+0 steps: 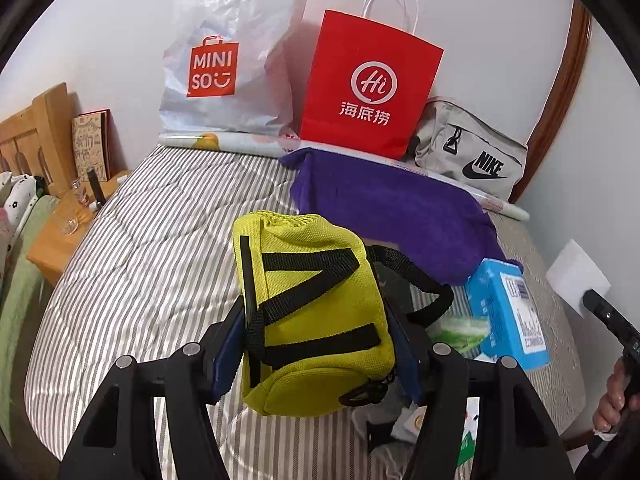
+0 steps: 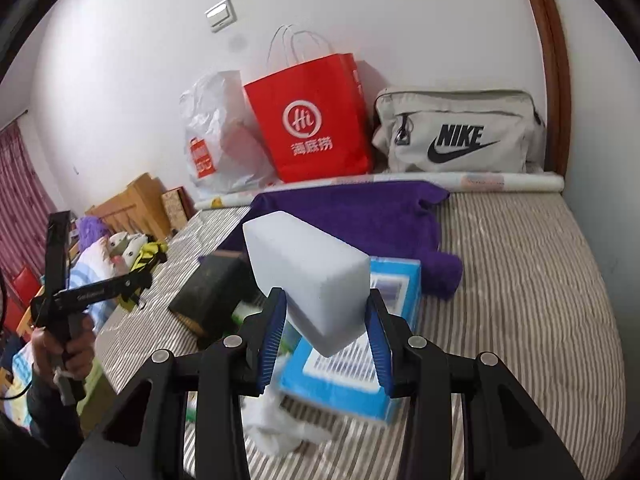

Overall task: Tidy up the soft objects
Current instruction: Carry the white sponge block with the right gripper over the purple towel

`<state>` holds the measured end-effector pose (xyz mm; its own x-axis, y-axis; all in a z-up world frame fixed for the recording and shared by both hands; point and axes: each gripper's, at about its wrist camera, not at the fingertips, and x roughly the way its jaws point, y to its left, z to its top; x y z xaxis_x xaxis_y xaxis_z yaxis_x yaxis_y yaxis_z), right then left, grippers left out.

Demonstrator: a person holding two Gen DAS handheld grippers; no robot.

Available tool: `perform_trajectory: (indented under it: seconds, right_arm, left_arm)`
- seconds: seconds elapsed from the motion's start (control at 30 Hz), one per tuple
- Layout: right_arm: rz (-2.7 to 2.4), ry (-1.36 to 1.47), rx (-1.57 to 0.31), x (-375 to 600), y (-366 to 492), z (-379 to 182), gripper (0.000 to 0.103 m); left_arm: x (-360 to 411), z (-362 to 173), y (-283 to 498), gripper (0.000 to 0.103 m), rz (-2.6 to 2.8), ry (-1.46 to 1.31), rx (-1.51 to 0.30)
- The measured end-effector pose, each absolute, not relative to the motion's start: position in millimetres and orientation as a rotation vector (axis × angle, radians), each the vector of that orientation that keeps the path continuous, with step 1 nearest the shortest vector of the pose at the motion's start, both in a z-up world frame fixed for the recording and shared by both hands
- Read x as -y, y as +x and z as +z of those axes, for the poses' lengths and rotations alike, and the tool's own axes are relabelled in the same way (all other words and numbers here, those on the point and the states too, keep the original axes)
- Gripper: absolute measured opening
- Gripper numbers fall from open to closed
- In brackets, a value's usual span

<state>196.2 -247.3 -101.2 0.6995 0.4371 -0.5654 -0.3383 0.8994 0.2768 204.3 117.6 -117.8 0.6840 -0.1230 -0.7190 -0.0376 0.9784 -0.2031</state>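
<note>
The left claw (image 1: 320, 344) is clamped on a yellow pouch (image 1: 312, 312) with black straps, holding it between its blue pads above the striped bed (image 1: 140, 240). The right claw (image 2: 326, 332) is clamped on a white sponge block (image 2: 308, 272), which juts forward and up from between its pads, above a blue box (image 2: 360, 376) lying on the bed. Behind both, a purple towel (image 2: 360, 216) is spread flat, and against the wall stand a white plastic bag (image 1: 228, 64), a red paper bag (image 1: 368, 88) and a grey Nike bag (image 2: 460, 132).
</note>
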Motion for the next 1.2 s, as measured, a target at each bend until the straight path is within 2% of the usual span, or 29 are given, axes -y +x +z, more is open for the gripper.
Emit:
perform_trajectory:
  seconds: [0.9,1.2]
  right_arm:
    - [0.318,0.143,-0.693,241.1,320.7,-109.2,0.04]
    - [0.278,0.071,-0.777,223.7,370.8,-137.7,0.04]
  left_arm:
    - [-83.3,-123.0,330.4,0.062,-0.083,-0.124,-0.872]
    - [-75.0,-143.8,391.8,0.062,-0.105,-0.092,-0.929]
